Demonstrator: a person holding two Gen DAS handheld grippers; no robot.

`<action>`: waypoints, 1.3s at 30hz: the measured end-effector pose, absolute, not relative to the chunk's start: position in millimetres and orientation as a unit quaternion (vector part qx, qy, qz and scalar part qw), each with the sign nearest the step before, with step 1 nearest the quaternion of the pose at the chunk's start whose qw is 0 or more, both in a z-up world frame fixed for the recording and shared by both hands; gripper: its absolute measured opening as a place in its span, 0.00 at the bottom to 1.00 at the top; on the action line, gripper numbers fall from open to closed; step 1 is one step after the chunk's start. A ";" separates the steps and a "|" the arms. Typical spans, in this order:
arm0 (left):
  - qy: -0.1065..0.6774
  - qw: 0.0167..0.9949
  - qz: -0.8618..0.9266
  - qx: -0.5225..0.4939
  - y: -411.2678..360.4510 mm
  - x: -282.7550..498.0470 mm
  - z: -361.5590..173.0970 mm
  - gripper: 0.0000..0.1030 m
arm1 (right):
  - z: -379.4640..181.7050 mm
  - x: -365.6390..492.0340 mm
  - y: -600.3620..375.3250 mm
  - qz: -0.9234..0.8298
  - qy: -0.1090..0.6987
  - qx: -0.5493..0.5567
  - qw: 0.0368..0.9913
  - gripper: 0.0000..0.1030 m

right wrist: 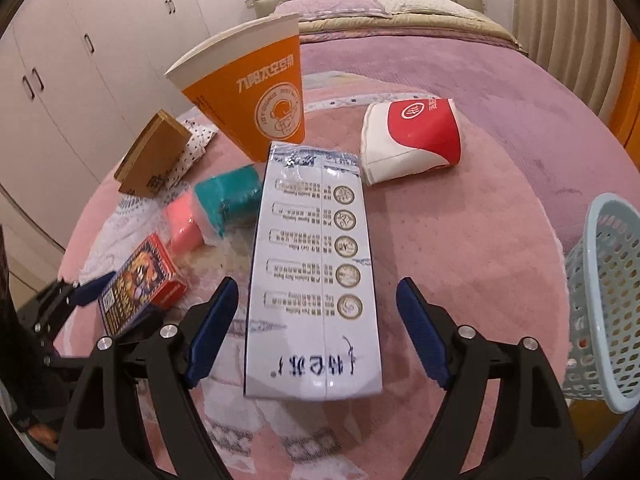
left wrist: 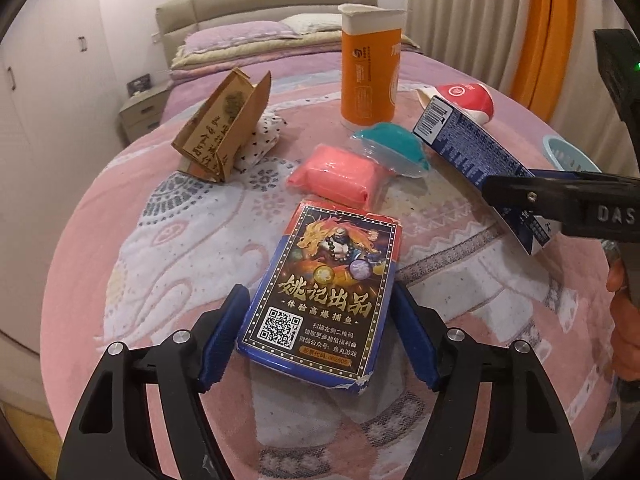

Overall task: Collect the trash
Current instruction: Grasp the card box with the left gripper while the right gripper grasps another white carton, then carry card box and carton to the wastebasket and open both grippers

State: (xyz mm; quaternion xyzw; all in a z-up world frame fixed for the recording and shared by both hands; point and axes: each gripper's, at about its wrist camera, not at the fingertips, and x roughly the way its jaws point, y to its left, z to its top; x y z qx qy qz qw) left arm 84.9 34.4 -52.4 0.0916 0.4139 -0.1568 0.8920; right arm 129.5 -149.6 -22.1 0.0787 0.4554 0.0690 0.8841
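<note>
Card box (left wrist: 320,300) between open left gripper (left wrist: 320,332).

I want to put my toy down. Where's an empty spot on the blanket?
The pink blanket is bare between the milk carton, the crushed red cup and the blue basket. Left of the carton it is crowded: card box, pink and teal packs.

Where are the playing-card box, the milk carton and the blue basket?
playing-card box (left wrist: 320,280): left wrist view, printed top face.
milk carton (right wrist: 316,264): right wrist view, white side panel.
blue basket (right wrist: 600,312): right wrist view, perforated wall.
</note>
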 end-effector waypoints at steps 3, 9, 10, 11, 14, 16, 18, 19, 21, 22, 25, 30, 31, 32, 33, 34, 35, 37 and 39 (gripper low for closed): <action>0.409 0.896 -0.152 0.083 33.4 81.1 -48.7 0.66 | -20.9 130.6 -152.6 0.081 0.458 0.101 0.880 0.75; 0.392 0.904 -0.155 0.068 29.5 67.1 -38.1 0.64 | -19.7 116.4 -158.5 0.094 0.459 0.093 0.879 0.50; 0.390 0.905 -0.156 0.067 28.2 64.9 -36.7 0.64 | -19.0 111.3 -160.2 0.091 0.458 0.087 0.880 0.50; 0.389 0.905 -0.158 0.067 24.9 62.6 -35.8 0.63 | -19.1 105.9 -161.3 0.088 0.458 0.078 0.881 0.50; 0.384 0.906 -0.164 0.065 17.9 55.7 -32.6 0.63 | -20.8 90.0 -167.1 0.074 0.458 0.050 0.885 0.50; 0.381 0.907 -0.168 0.064 12.4 51.7 -30.9 0.63 | -22.1 81.5 -173.2 0.066 0.457 0.040 0.886 0.50; 0.380 0.906 -0.174 0.061 7.4 49.4 -29.4 0.63 | -21.1 72.4 -182.3 0.060 0.456 0.040 0.887 0.50; 0.380 0.906 -0.176 0.061 5.0 48.6 -29.0 0.63 | -21.5 69.8 -185.9 0.057 0.456 0.040 0.888 0.50; 0.381 0.905 -0.181 0.062 -2.6 45.7 -28.6 0.63 | -22.5 65.0 -194.3 0.042 0.457 0.039 0.888 0.52; 0.380 0.904 -0.184 0.063 -6.2 44.4 -28.2 0.63 | -23.7 64.9 -195.9 0.040 0.458 0.041 0.887 0.58; 0.377 0.904 -0.190 0.070 -15.8 40.7 -26.6 0.63 | -26.4 61.5 -205.7 0.040 0.458 0.065 0.886 0.73; 0.373 0.904 -0.197 0.070 -30.7 39.2 -20.9 0.63 | -26.8 53.1 -214.1 0.058 0.450 0.085 0.887 0.71; 0.371 0.904 -0.198 0.070 -34.0 39.5 -19.1 0.63 | -25.3 51.5 -213.2 0.060 0.445 0.081 0.890 0.63; 0.370 0.905 -0.199 0.070 -36.0 39.6 -17.8 0.63 | -24.5 50.7 -211.2 0.065 0.442 0.077 0.891 0.53; 0.367 0.906 -0.200 0.072 -40.4 39.7 -15.3 0.63 | -24.1 50.6 -209.4 0.068 0.442 0.074 0.892 0.52; 0.365 0.906 -0.202 0.072 -43.6 39.8 -12.9 0.63 | -22.7 49.3 -209.4 0.067 0.437 0.069 0.894 0.51; 0.362 0.907 -0.204 0.073 -47.3 40.0 -10.3 0.63 | -21.8 48.5 -209.8 0.066 0.435 0.068 0.895 0.51; 0.355 0.908 -0.210 0.074 -56.1 41.4 -3.2 0.63 | -18.0 47.7 -212.6 0.065 0.426 0.073 0.899 0.50; 0.347 0.909 -0.218 0.075 -66.6 42.5 4.0 0.63 | -10.9 44.9 -222.3 0.062 0.410 0.085 0.906 0.50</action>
